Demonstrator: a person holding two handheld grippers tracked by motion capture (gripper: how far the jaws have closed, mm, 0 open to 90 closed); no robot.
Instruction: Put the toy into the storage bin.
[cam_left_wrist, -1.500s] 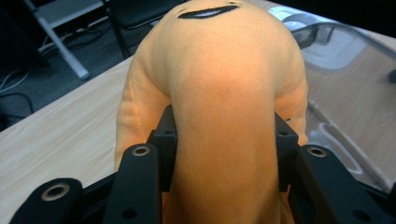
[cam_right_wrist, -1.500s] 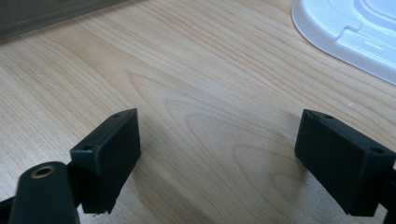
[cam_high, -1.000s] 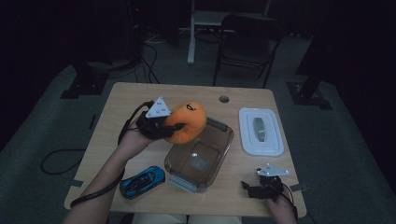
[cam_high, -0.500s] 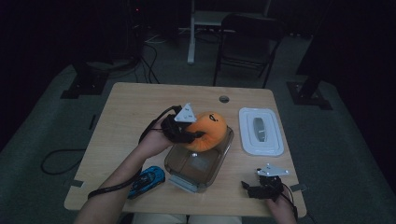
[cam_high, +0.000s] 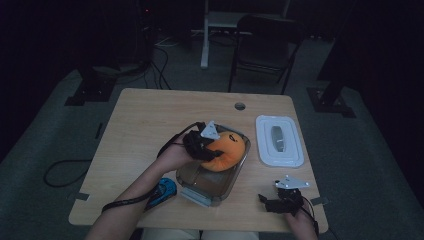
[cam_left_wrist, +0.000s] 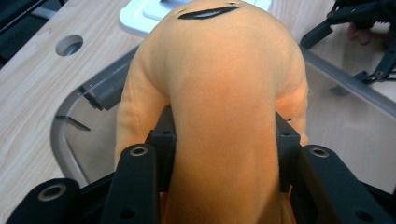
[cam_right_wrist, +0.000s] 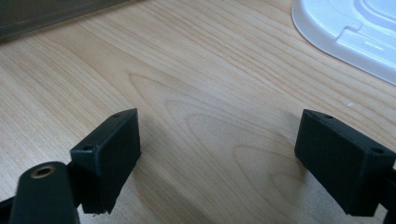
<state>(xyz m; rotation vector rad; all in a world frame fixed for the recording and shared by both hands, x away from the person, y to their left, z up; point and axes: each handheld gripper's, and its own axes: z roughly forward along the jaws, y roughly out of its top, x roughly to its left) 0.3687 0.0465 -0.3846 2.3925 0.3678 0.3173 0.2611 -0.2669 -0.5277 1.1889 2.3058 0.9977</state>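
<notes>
My left gripper (cam_high: 207, 145) is clamped on the orange plush (cam_high: 226, 151); in the left gripper view my two jaws press into its sides and the plush (cam_left_wrist: 219, 107) bulges up between them, a black stitched mark on its far end. I hold it over the clear tub (cam_high: 210, 180), which sits right under my tool; whether the plush touches the tub's floor I cannot tell. Past the plush, the tub (cam_left_wrist: 345, 121) spreads out on both sides of my jaws, with a round hole (cam_left_wrist: 69, 45) in the table (cam_left_wrist: 28, 93) off to my left and the white lid (cam_left_wrist: 140, 14) just beyond the tub.

My right gripper (cam_high: 285, 197) rests low near the table's near edge, well apart from the tub. Its jaws stand wide with nothing between them but bare wood (cam_right_wrist: 196, 93); the lid (cam_right_wrist: 350, 32) lies ahead to their right.

A blue toy car (cam_high: 162, 191) lies just behind my left forearm, beside the tub's near corner.
</notes>
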